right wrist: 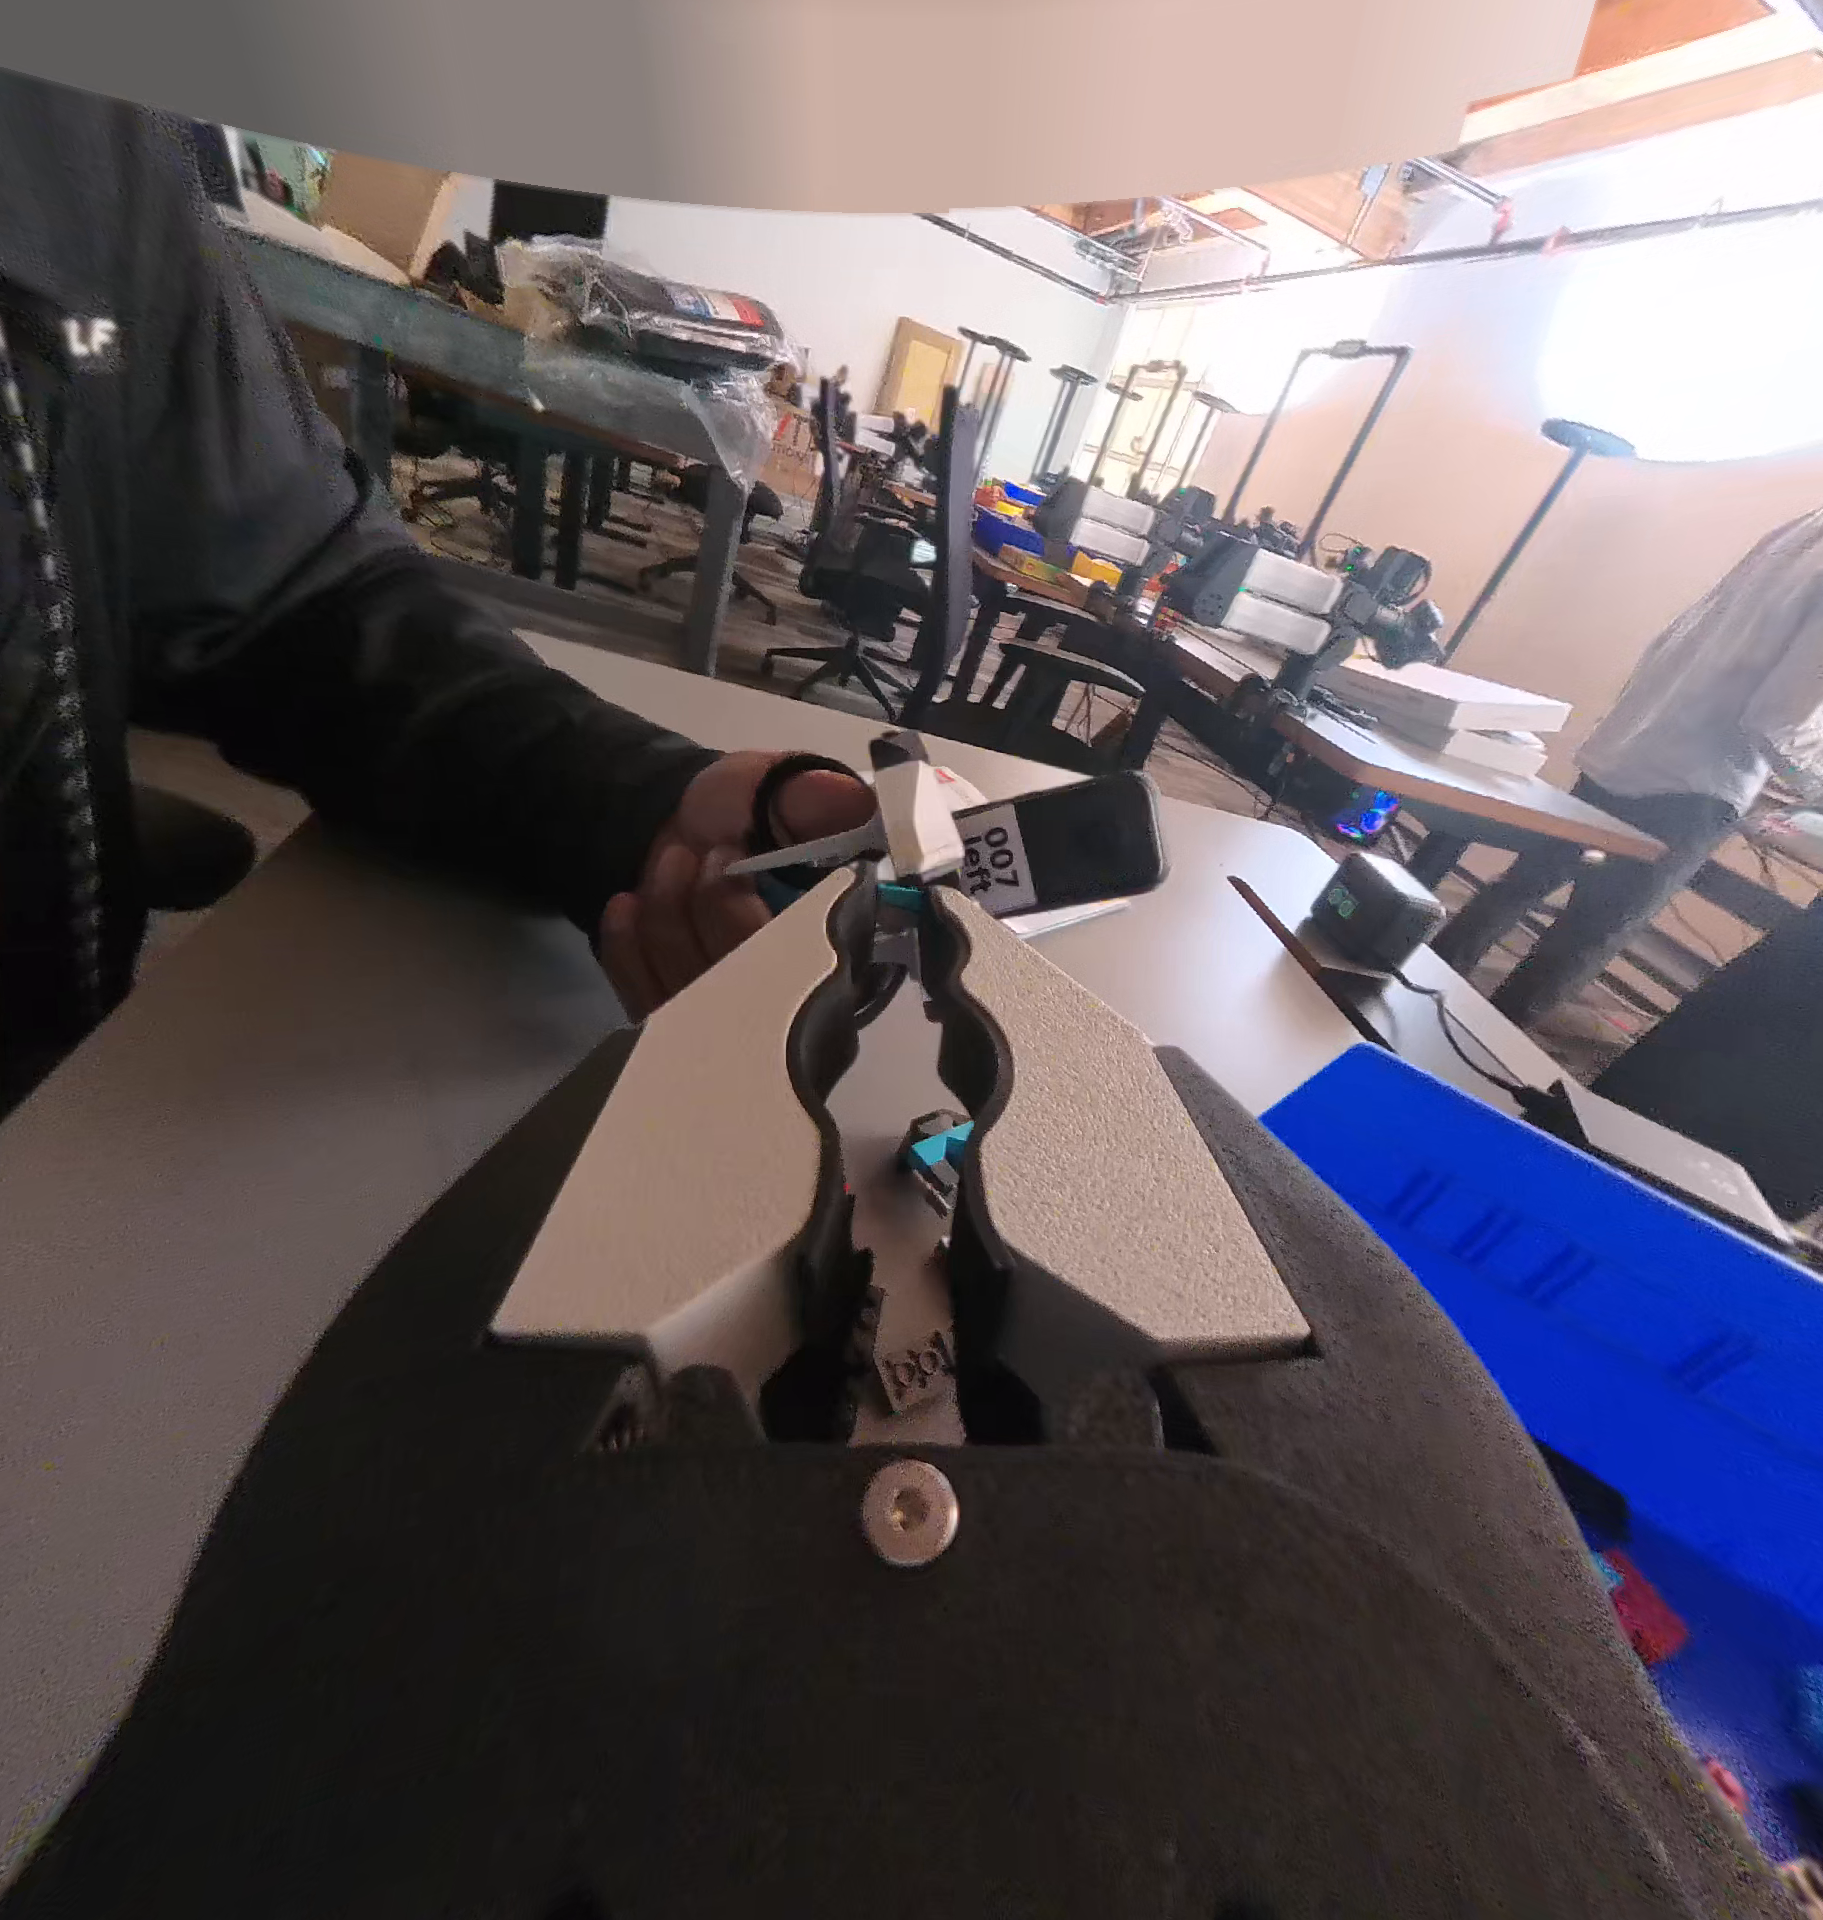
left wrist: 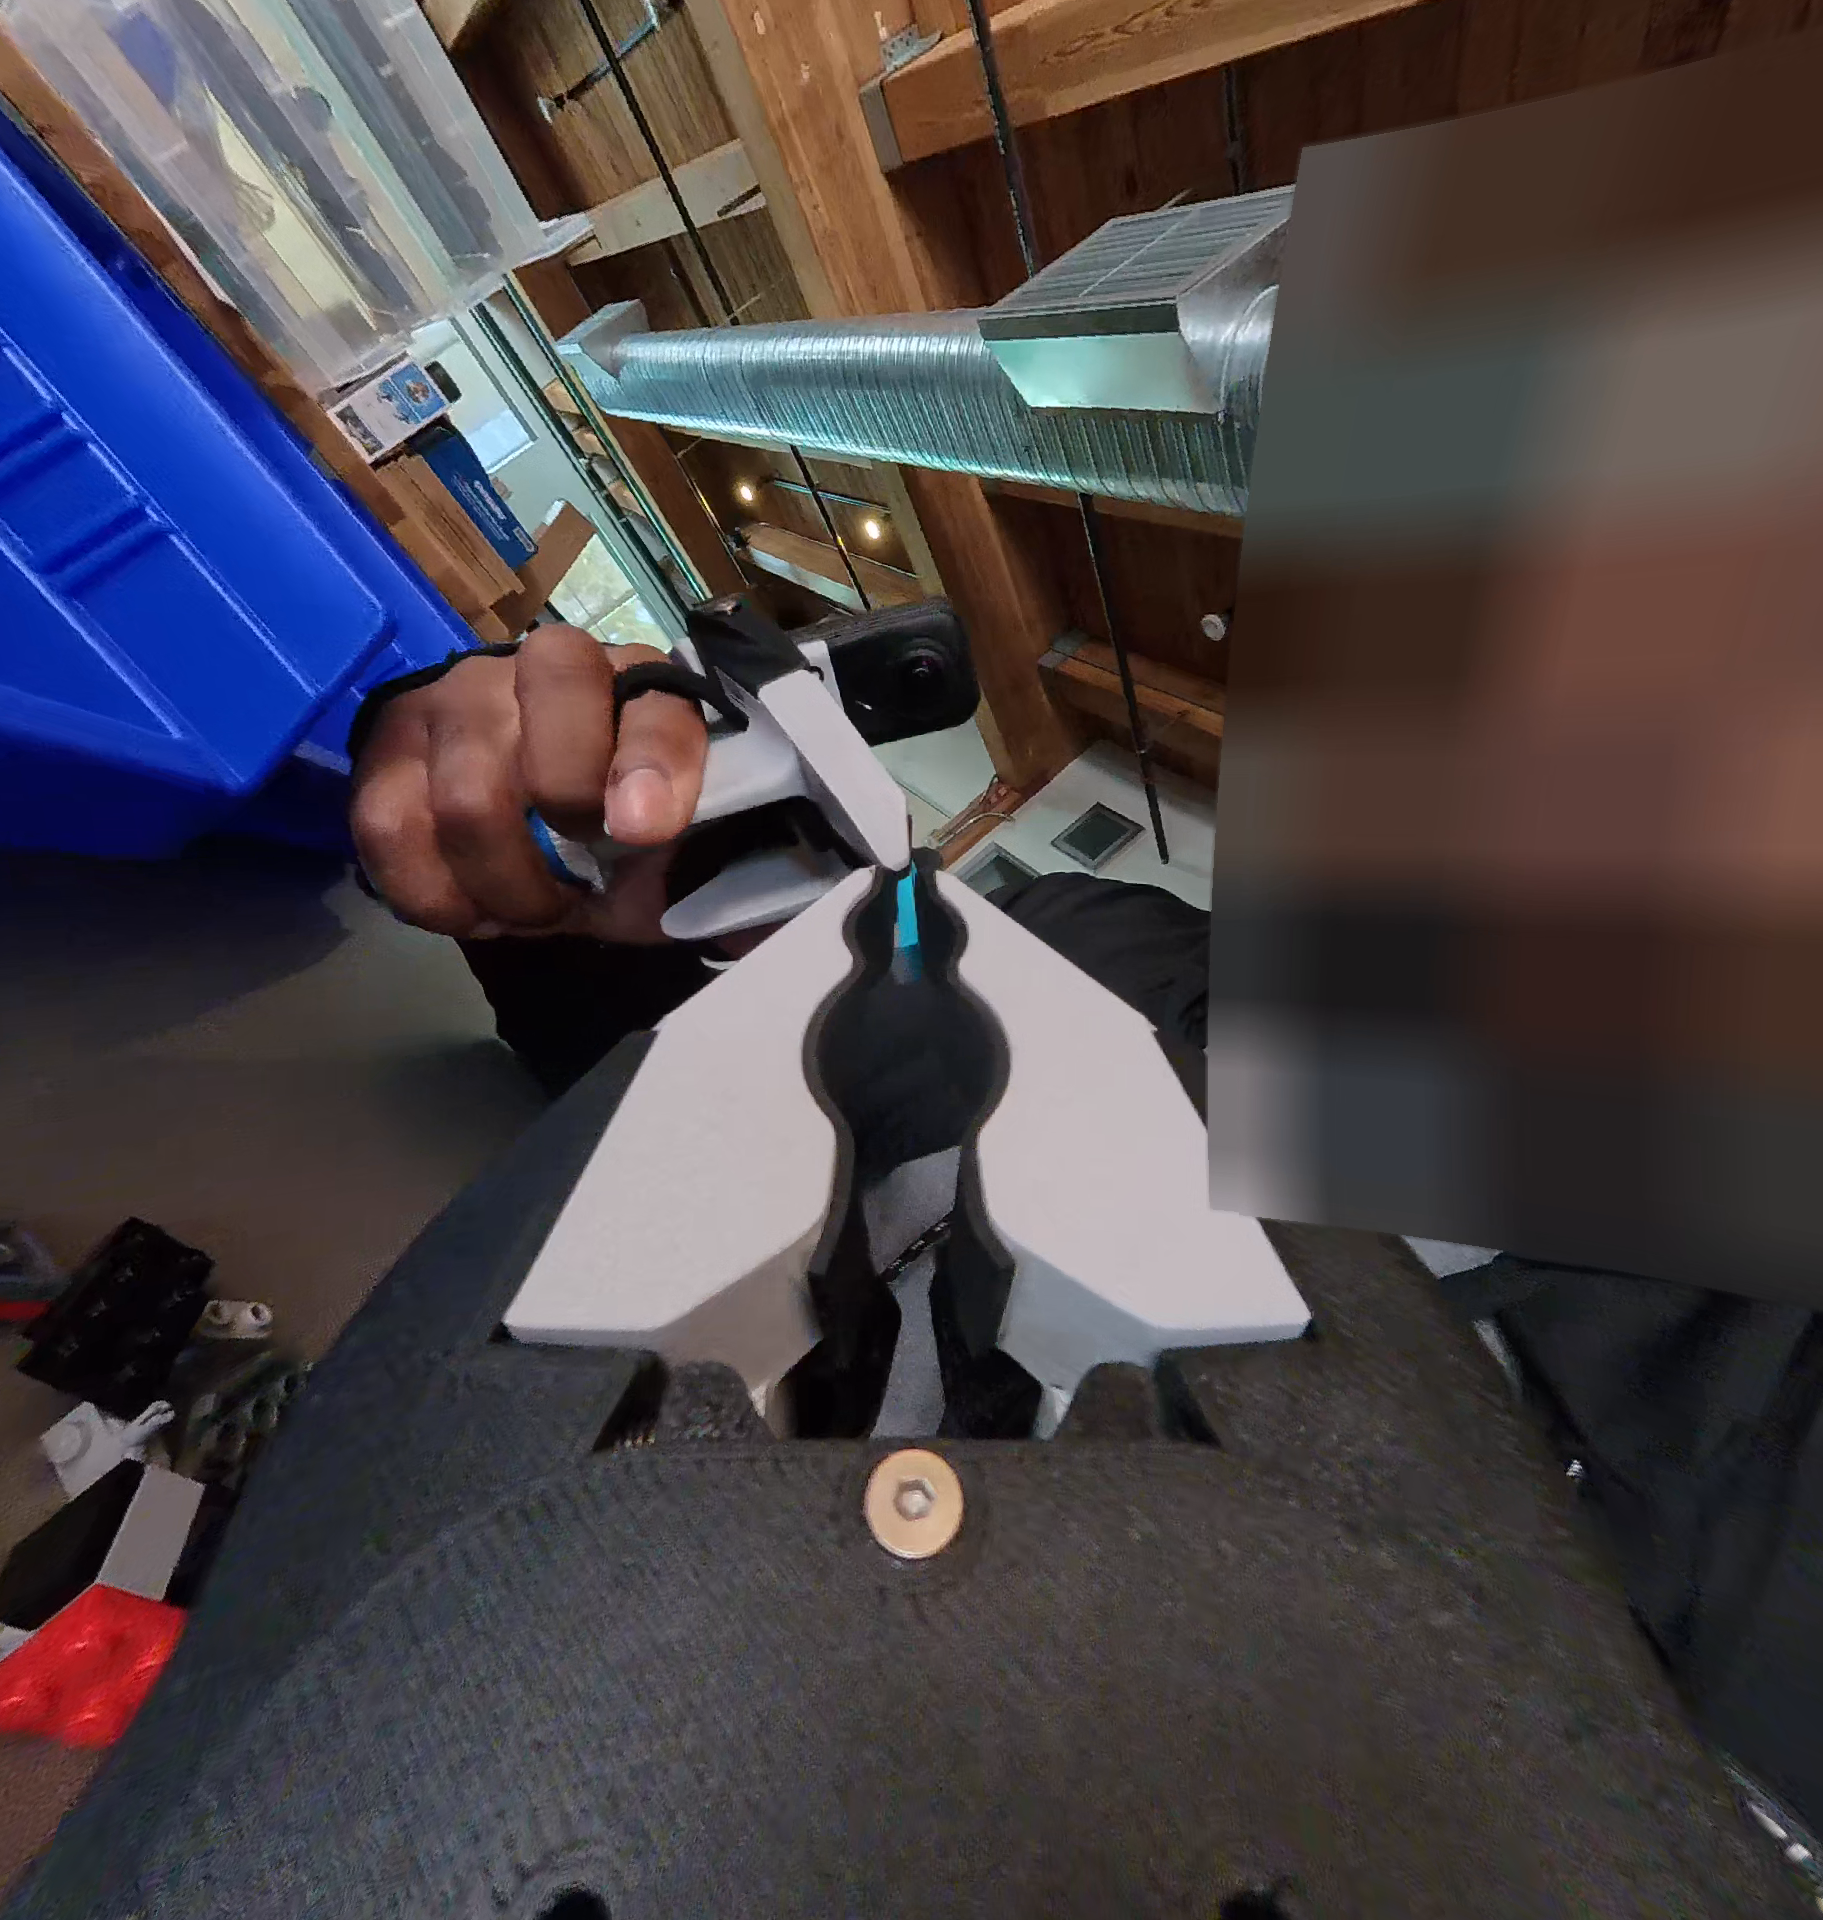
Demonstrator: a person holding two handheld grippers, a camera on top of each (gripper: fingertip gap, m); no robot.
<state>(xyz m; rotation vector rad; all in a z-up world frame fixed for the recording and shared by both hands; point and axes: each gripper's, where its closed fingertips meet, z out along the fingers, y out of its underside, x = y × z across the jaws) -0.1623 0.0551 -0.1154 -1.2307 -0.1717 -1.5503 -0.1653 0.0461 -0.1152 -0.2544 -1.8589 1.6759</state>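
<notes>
In the left wrist view my left gripper [left wrist: 909, 883] is shut on a small teal piece [left wrist: 908, 912] pinched at its fingertips and held up in the air. The right gripper [left wrist: 891, 857], held by a hand [left wrist: 491, 790], meets it tip to tip and touches the same piece. In the right wrist view my right gripper [right wrist: 899, 899] is closed on the small teal piece [right wrist: 899, 896], which has a grey part [right wrist: 891, 948] below it. The left gripper [right wrist: 912, 868] comes in from the far side. Both are above the grey table [right wrist: 263, 1143].
A blue bin [left wrist: 107, 520] stands beside the grippers and also shows in the right wrist view [right wrist: 1613, 1299]. Loose black, red and white bricks [left wrist: 107, 1455] lie on the table. Another teal piece [right wrist: 938, 1143] lies below. A small black device [right wrist: 1380, 914] sits farther back. A person [right wrist: 1738, 644] stands far right.
</notes>
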